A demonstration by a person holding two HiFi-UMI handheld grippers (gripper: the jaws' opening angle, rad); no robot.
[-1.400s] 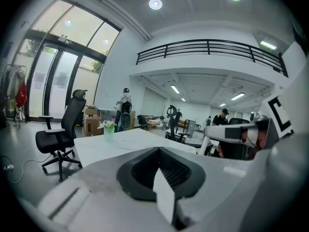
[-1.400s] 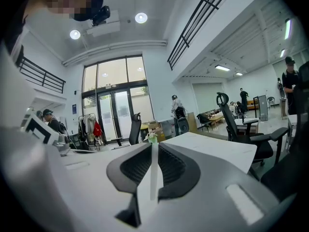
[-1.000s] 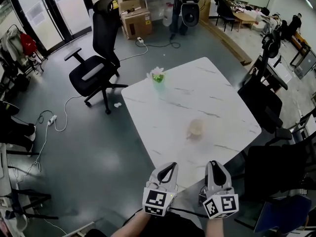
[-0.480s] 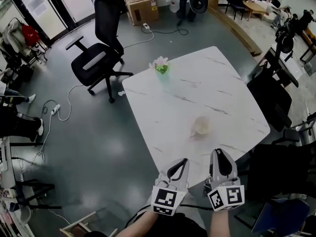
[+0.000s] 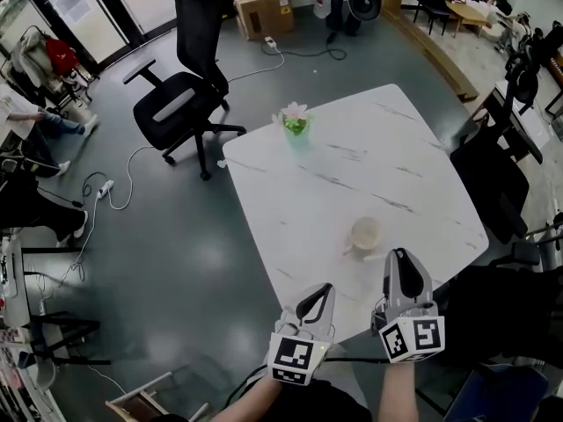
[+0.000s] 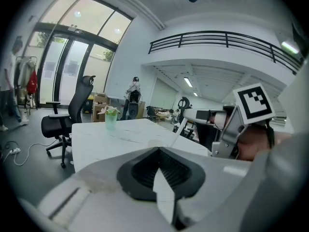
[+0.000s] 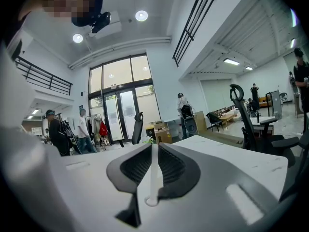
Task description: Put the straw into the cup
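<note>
A cream cup (image 5: 365, 233) stands on the white marble table (image 5: 352, 161), near its front edge. Just short of the cup, over that edge, my right gripper (image 5: 398, 260) is shut on a thin white straw (image 7: 151, 178), which runs lengthwise between its pads and points ahead. From the left gripper view the straw (image 6: 185, 123) slants out of the right gripper's tip. My left gripper (image 5: 319, 293) hangs to the left of the right one at the table's front edge, its jaws closed with nothing in them. I cannot make out the straw in the head view.
A green cup with a white flower (image 5: 296, 121) stands at the table's far left corner. A black office chair (image 5: 180, 104) is on the floor beyond it, and dark chairs (image 5: 493, 183) crowd the right side. People stand by the glass doors (image 7: 87, 129).
Both grippers have moved forward to the table's front edge, the right one further and closer to the cup. The straw stays gripped.
</note>
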